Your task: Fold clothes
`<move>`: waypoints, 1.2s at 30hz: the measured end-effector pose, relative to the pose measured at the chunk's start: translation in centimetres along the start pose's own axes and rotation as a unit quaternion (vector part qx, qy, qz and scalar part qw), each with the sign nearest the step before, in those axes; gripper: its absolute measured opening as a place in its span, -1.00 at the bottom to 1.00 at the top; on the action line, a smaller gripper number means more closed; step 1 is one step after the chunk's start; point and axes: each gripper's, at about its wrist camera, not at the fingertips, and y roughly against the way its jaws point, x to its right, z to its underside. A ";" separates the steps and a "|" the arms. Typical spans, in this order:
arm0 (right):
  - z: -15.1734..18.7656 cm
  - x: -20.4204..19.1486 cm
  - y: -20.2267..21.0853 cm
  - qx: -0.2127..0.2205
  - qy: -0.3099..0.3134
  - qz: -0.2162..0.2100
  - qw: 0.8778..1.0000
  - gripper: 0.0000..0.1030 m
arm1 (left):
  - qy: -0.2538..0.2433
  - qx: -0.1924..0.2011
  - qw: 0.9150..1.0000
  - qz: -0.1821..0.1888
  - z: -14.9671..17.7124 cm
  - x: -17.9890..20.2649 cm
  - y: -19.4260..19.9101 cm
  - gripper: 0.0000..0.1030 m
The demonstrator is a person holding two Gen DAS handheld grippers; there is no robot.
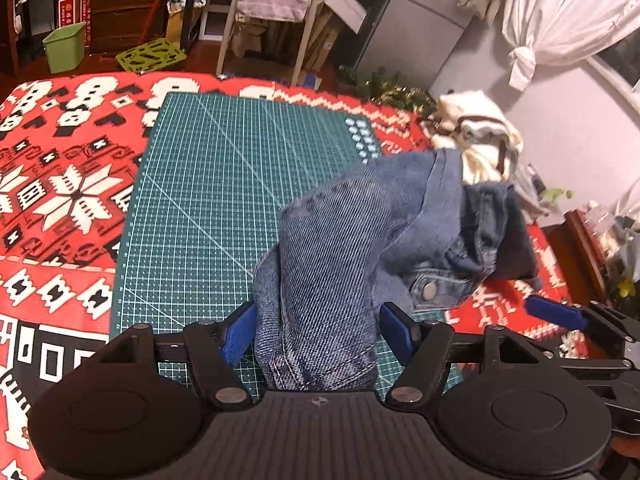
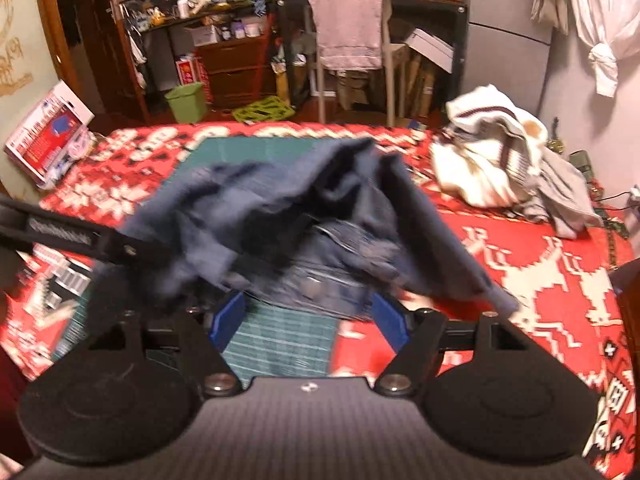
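Note:
A blue denim garment (image 1: pixel 360 240) lies bunched over the right side of the green cutting mat (image 1: pixel 224 200); a metal button shows on its waistband. One end of it runs back between the wide-apart blue pads of my left gripper (image 1: pixel 318 334) and fills the gap from pad to pad. In the right wrist view the denim garment (image 2: pixel 280 216) is blurred, heaped just beyond my right gripper (image 2: pixel 308 318). That gripper is open, with only the cutting mat (image 2: pixel 280 344) between its fingers. The left gripper's black finger (image 2: pixel 80 236) reaches into the heap from the left.
A red, white and black patterned cloth (image 1: pixel 60 200) covers the table. A pile of white and grey clothes (image 2: pixel 504 160) sits at the far right. Behind the table are a chair draped with a towel (image 2: pixel 348 36), a green bin (image 2: pixel 186 102) and cluttered shelves.

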 end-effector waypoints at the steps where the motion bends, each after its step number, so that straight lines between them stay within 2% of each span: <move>1: 0.5 0.4 -0.5 -0.003 0.002 0.007 1.000 0.49 | 0.001 -0.005 1.000 -0.005 0.0 0.0 -0.4 0.15; 2: 0.8 0.9 -0.8 -0.008 0.001 0.013 1.000 0.49 | 0.002 -0.007 1.000 -0.008 0.1 0.0 -0.8 0.00; 5: 1.5 1.9 -1.9 -0.016 -0.008 0.020 1.000 0.49 | 0.007 -0.006 1.000 -0.019 0.2 -0.2 -1.4 -0.23; 8: 1.8 2.4 -2.5 -0.014 -0.017 0.019 1.000 0.49 | 0.017 0.007 0.999 -0.027 -0.1 -0.8 -1.1 -0.40; 18: -1.0 1.1 -3.4 0.004 -0.010 0.016 1.000 0.49 | 0.071 0.041 0.995 -0.052 -0.9 -4.7 1.6 -0.51; 23: -3.3 -0.3 -4.6 0.014 0.010 -0.006 1.000 0.46 | 0.094 0.047 0.993 -0.062 -0.3 -6.9 3.0 -0.51; 24: -3.8 -0.7 -5.0 0.014 0.012 -0.013 1.000 0.42 | 0.098 0.049 0.992 -0.065 0.0 -7.3 3.3 -0.51; 26: -4.8 -1.6 -5.9 0.009 0.017 -0.027 0.999 0.08 | 0.106 0.052 0.991 -0.069 0.4 -8.1 3.8 -0.51; 28: -5.8 -2.9 -6.8 0.003 0.024 -0.044 0.999 -0.53 | 0.117 0.054 0.989 -0.070 0.9 -8.8 4.4 -0.51; 29: -6.3 -3.7 -7.3 0.002 0.030 -0.051 0.998 -0.54 | 0.121 0.056 0.988 -0.072 1.1 -9.1 4.6 -0.51; 31: -7.3 -5.5 -7.7 0.011 0.048 -0.057 0.997 -0.67 | 0.130 0.059 0.987 -0.077 1.4 -9.7 5.1 -0.51; 36: -9.9 -9.7 -8.7 0.031 0.071 -0.096 0.992 -0.74 | 0.155 0.067 0.983 -0.077 1.9 -11.2 6.3 -0.53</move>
